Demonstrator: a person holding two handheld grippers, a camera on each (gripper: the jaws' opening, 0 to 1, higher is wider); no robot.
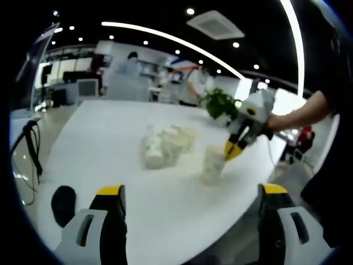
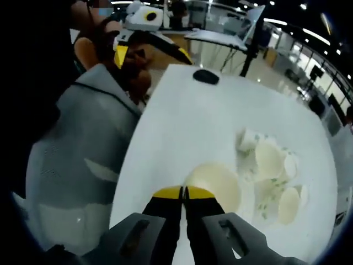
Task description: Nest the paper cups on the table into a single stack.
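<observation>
Right gripper view: the right tongs (image 2: 185, 192) are seen with their yellow-tipped jaws drawn together at the near rim of an upright paper cup (image 2: 214, 185); whether a cup wall is pinched between them cannot be told. In the left gripper view the same tongs (image 1: 234, 149) are shown lowered to the rim of that cup (image 1: 213, 164), which stands alone on the white table (image 1: 110, 143). The left tongs (image 1: 190, 193) are held wide apart and empty, above the near edge of the table and well apart from the cups. Just beyond the single cup, a loose heap of cups (image 1: 165, 144) is shown lying on their sides, touching one another; in the right gripper view their open mouths are turned various ways (image 2: 273, 171). A dark object (image 2: 206, 77) lies near the far table edge, and a potted plant (image 1: 220, 104) stands behind the heap.

The cups are judged very light, thin-walled and easily crushed or tipped. A gentle hold at the rim is advised, where the rolled edge gives stiffness; the mid-wall is likely to buckle under pressure.
</observation>
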